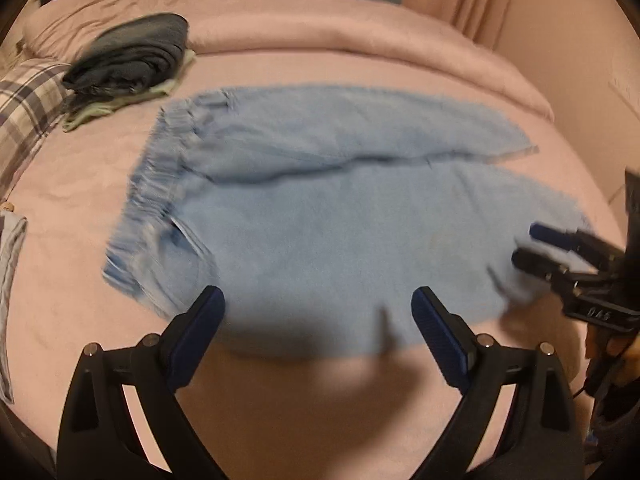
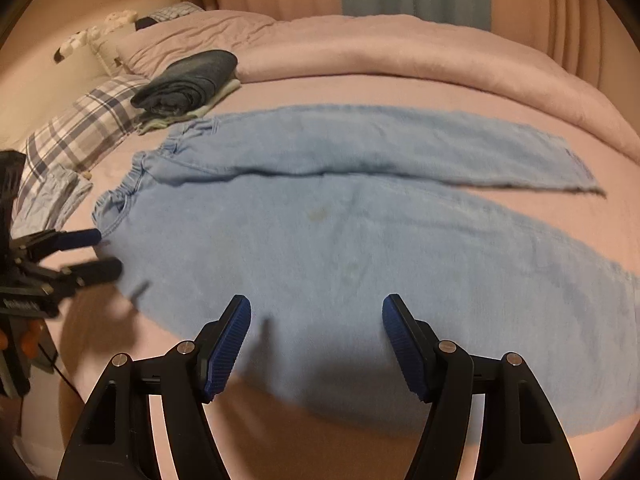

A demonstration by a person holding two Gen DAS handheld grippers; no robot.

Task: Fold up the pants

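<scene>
Light blue jeans (image 1: 320,216) lie flat on the pink bed, waistband to the left, both legs stretched to the right; they also show in the right wrist view (image 2: 340,240). My left gripper (image 1: 316,300) is open and empty above the near leg's front edge, and it shows at the left of the right wrist view (image 2: 105,252) beside the waistband. My right gripper (image 2: 316,312) is open and empty over the near leg, and it shows at the right of the left wrist view (image 1: 524,246) near the hem.
A stack of folded dark clothes (image 1: 132,60) sits at the back left on the bed (image 1: 100,184), next to a plaid pillow (image 1: 24,112). A rolled pink duvet (image 1: 360,36) lies along the far side. Curtains hang behind.
</scene>
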